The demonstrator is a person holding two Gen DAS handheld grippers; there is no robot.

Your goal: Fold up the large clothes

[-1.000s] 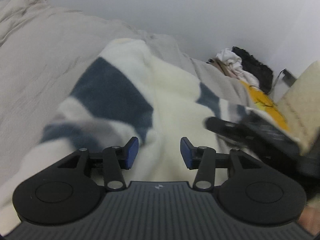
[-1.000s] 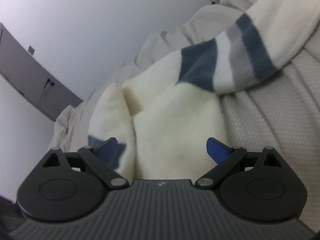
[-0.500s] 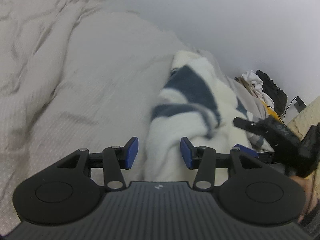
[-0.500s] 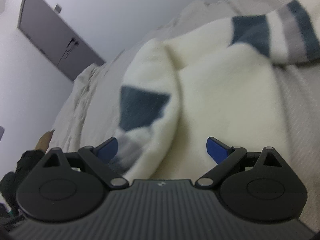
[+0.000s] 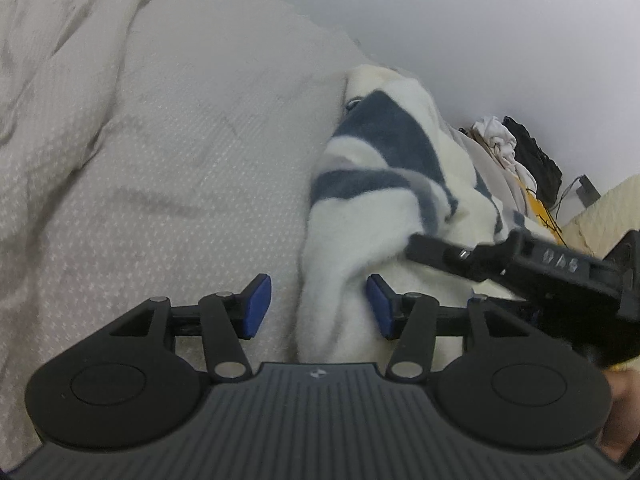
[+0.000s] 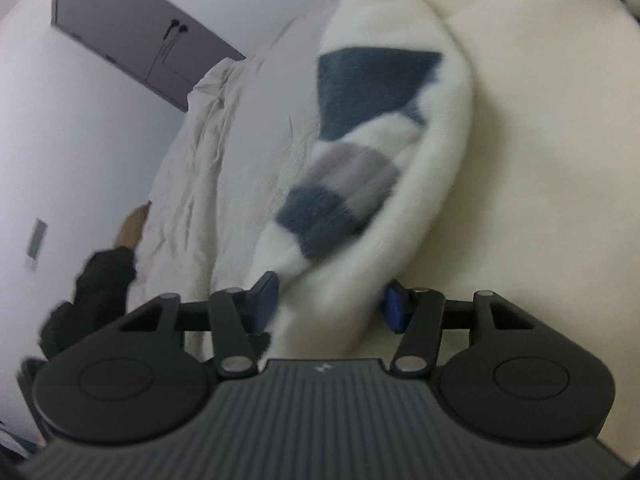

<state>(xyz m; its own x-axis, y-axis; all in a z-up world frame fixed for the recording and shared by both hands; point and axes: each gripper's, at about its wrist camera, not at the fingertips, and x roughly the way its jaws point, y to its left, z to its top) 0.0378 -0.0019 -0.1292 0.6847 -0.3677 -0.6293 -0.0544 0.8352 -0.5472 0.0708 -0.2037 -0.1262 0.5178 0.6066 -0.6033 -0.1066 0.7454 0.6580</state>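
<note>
Cream fleece garment with navy and grey stripes [image 5: 372, 216]: on pale grey quilted bed cover [image 5: 160, 168], right of frame centre. Heap of white and black clothes [image 5: 516, 148]: behind garment, right edge. Grey wall panel [image 6: 132, 32]: upper left, right-wrist view.

Fleece [image 5: 360, 216] [image 6: 520, 160]: cream, navy and grey stripes, bunched on bed. Fold between left gripper [image 5: 318, 306] jaws; sleeve fold between right gripper [image 6: 328, 300] jaws.

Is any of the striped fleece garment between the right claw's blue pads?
Yes, a cream fold of the fleece garment lies between the right claw's pads.
</note>
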